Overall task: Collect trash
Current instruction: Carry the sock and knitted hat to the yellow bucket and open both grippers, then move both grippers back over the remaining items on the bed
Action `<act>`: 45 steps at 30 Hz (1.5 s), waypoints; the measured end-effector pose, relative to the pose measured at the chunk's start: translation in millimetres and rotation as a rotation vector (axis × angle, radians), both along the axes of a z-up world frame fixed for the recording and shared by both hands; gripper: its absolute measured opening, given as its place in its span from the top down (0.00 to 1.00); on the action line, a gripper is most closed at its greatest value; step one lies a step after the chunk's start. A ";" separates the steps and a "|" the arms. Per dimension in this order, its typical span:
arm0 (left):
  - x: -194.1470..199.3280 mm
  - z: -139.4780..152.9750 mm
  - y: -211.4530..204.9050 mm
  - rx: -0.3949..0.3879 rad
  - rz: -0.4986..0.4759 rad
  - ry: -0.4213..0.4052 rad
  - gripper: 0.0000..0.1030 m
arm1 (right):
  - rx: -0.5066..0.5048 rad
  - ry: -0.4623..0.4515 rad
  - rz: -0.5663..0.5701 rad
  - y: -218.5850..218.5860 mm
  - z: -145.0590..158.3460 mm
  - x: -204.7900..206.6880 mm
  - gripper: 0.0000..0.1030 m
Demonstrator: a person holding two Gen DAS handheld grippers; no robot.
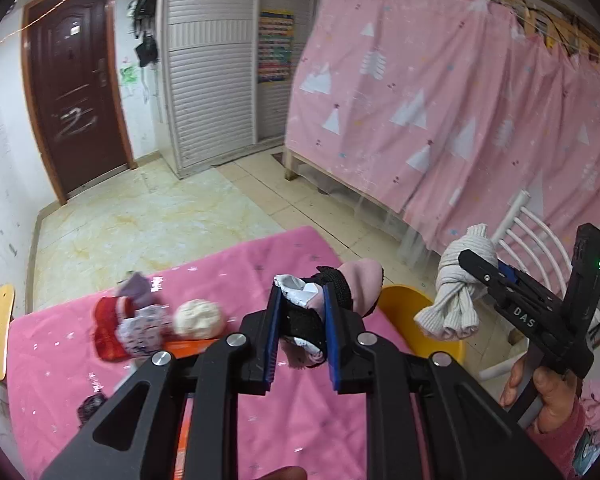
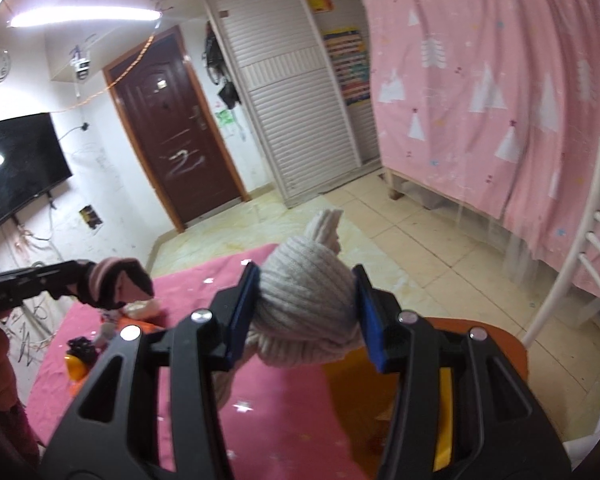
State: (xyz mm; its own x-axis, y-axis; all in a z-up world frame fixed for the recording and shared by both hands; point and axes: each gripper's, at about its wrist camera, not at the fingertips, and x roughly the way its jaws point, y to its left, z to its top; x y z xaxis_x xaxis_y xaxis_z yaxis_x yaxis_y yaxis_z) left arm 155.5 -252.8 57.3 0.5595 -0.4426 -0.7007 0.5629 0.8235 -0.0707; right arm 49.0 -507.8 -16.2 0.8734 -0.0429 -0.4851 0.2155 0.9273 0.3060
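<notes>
The left gripper (image 1: 302, 316) is squeezed shut on a pink and black sock bundle (image 1: 356, 284), and the right gripper (image 2: 306, 316) is pinched on a grey knotted sock bundle (image 2: 300, 312). Both are held up over the yellow bin (image 1: 420, 320) on the right, probably so they can drop in. More bundles (image 1: 198, 318) wait on the pink table cloth (image 1: 300, 400), with a brown door (image 1: 76, 92) far off.

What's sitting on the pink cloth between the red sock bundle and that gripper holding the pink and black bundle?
A cream sock ball lies between the red sock bundle and the left gripper, seen in the left wrist view.
</notes>
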 end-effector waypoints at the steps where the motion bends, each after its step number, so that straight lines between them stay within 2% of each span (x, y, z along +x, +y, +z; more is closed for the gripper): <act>1: -1.3 -1.4 -6.8 0.003 -0.011 0.003 0.89 | -0.013 0.008 -0.015 -3.9 -2.5 -2.3 0.56; 9: -17.9 -12.4 -65.9 0.034 -0.094 0.022 0.89 | -0.102 0.120 -0.078 -27.2 -34.5 -2.5 0.55; 15: -25.2 -23.8 -91.4 0.066 -0.125 0.034 0.89 | -0.086 0.154 -0.069 -30.5 -53.2 4.1 0.55; 20: -25.2 -31.7 -109.0 0.089 -0.140 0.050 0.89 | -0.039 0.139 -0.064 -36.9 -56.3 0.9 0.54; 22: -25.8 -34.8 -117.3 0.092 -0.152 0.066 0.88 | -0.019 0.125 -0.085 -45.5 -53.9 -4.7 0.46; 27: -23.7 -44.7 -140.1 0.089 -0.173 0.123 0.88 | 0.007 0.087 -0.124 -59.7 -45.4 -19.2 0.45; 29: -22.7 -47.9 -145.0 0.087 -0.174 0.135 0.87 | 0.018 0.075 -0.128 -62.5 -43.4 -23.2 0.45; 32: -21.8 -51.3 -149.2 0.079 -0.182 0.166 0.80 | 0.020 0.068 -0.127 -59.6 -42.7 -25.7 0.42; 34: -22.9 -51.1 -150.3 0.084 -0.176 0.159 0.77 | 0.018 0.068 -0.117 -57.1 -42.2 -24.2 0.42; 42: -26.0 -41.8 -135.0 0.079 -0.158 0.132 0.77 | -0.009 0.061 -0.087 -42.0 -34.1 -21.0 0.41; 45: -25.0 -35.0 -122.7 0.066 -0.146 0.123 0.77 | -0.020 0.051 -0.075 -31.9 -27.4 -20.3 0.36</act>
State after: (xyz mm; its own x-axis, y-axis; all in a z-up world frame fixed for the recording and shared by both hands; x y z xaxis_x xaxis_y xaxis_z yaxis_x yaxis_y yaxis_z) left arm 130.5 -375.5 22.3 0.4008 -0.4636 -0.7903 0.6673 0.7387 -0.0949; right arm 28.7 -539.8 -43.6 0.8418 -0.1172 -0.5269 0.2993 0.9137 0.2750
